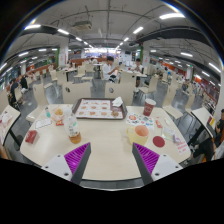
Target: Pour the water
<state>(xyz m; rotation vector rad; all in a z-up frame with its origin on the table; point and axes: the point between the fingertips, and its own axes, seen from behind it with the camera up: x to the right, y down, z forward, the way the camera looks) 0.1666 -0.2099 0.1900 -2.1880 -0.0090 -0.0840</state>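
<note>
**Claw spread above the table, nothing held**

We see the gripper [112,160] with its fingers spread wide, magenta pads [76,157] facing each other over bare tabletop, nothing between them. Beyond the fingers the pale table [108,140] carries a tray [98,108] straight ahead. Ahead and right of the claw stands a brown cup [149,107], with plates of food [141,130] nearer. Ahead and left sit small containers [72,128]. We cannot tell which vessel holds water.

Pale gripper [112,160], magenta pads [77,156]
</note>
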